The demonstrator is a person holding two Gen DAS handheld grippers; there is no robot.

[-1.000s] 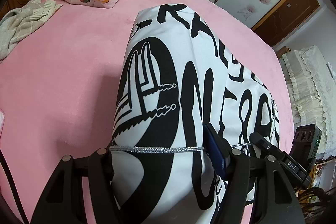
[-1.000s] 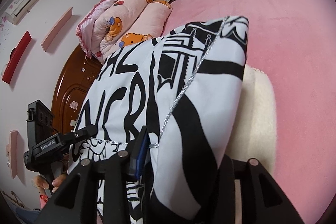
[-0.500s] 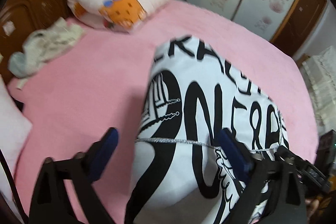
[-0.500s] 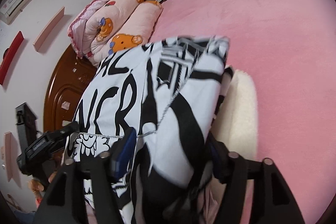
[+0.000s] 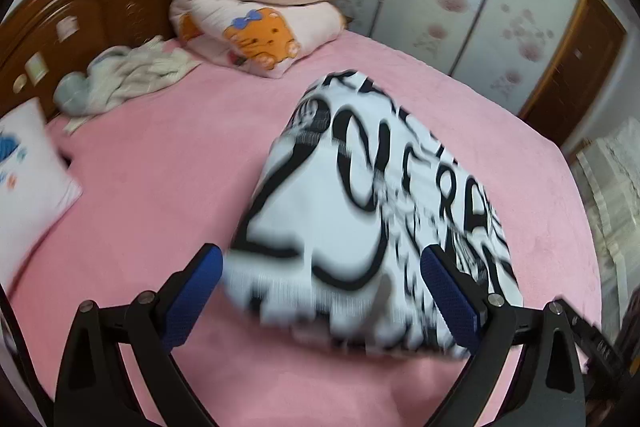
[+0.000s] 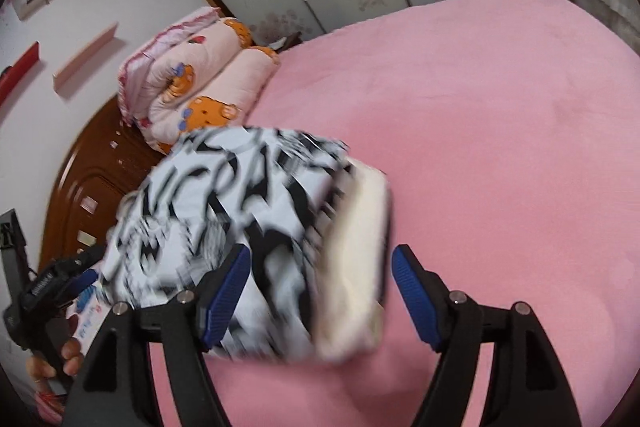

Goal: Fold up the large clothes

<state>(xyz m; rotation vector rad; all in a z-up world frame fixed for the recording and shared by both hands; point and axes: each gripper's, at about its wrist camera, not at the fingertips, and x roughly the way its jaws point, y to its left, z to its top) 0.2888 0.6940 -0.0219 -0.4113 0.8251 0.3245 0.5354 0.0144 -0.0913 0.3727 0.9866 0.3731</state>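
Left gripper (image 5: pixel 324 301) jaws wide apart; right gripper (image 6: pixel 322 293) jaws just opening, angled down.

Black-and-white lettered garment (image 5: pixel 360 219) folded, flat on bed

One folded garment (image 5: pixel 360 211), one rolled quilt (image 5: pixel 256 23), one pillow (image 5: pixel 28 163).

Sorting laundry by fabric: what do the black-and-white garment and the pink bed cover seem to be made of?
Garment: looks like smooth woven cloth, matte with printed lettering; a cream fleecy lining shows at its edge, though blurred. Bed cover: apparently plush fleece or velour, soft matte nap without sheen.
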